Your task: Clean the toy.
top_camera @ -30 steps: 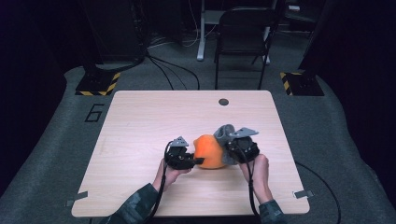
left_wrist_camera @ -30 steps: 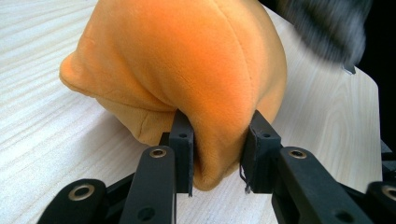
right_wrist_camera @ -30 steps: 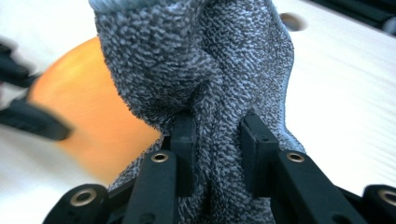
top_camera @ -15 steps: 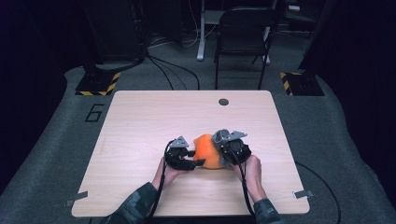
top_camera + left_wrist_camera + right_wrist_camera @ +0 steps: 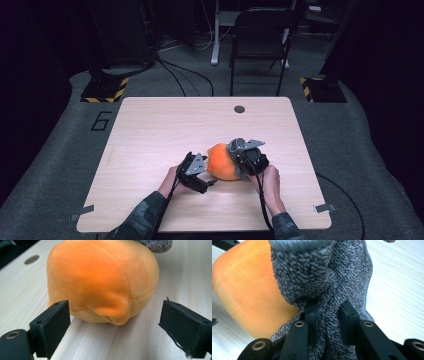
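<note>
Hands come in at six o'clock. Left gripper [image 5: 206,176] has just spread its jaws; they stand apart, clear of the orange plush toy [image 5: 223,161] mid-table. Right gripper [image 5: 327,315], at the toy's three o'clock, pinches its grey fuzzy cloth [image 5: 322,275].

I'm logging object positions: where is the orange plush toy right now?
In the high view the orange plush toy lies on the table, right of centre near the front edge, between the left gripper and the right gripper.
</note>
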The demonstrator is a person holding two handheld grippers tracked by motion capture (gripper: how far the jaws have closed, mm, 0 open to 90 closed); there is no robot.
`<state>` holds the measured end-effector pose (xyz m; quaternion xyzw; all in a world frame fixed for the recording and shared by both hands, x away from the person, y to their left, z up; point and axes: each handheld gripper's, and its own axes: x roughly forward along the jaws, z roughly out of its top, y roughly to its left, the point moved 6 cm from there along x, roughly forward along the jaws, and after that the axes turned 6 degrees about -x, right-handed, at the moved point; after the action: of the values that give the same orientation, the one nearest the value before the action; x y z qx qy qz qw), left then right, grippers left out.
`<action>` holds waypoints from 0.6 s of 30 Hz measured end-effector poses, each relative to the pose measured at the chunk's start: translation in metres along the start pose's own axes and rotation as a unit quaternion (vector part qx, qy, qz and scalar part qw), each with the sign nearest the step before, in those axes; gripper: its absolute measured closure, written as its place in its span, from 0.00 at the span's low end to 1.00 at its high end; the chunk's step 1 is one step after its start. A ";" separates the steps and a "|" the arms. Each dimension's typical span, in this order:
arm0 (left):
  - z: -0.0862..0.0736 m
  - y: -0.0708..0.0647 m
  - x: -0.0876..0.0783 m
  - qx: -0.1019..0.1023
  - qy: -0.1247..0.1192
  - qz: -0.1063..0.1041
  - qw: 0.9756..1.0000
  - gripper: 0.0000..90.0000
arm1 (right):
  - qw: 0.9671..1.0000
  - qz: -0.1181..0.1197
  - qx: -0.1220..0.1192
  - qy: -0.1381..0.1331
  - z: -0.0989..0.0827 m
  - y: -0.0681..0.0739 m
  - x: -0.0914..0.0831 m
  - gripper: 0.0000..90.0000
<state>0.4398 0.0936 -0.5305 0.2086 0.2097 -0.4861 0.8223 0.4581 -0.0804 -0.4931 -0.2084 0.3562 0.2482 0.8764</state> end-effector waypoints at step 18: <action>-0.004 0.000 0.014 0.081 -0.019 0.050 0.995 0.19 | 1.000 0.001 0.001 0.002 0.000 0.000 0.001 0.80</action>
<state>0.4454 0.0859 -0.5416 0.2758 0.1434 -0.4634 0.8298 0.4587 -0.0800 -0.4937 -0.2074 0.3587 0.2480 0.8757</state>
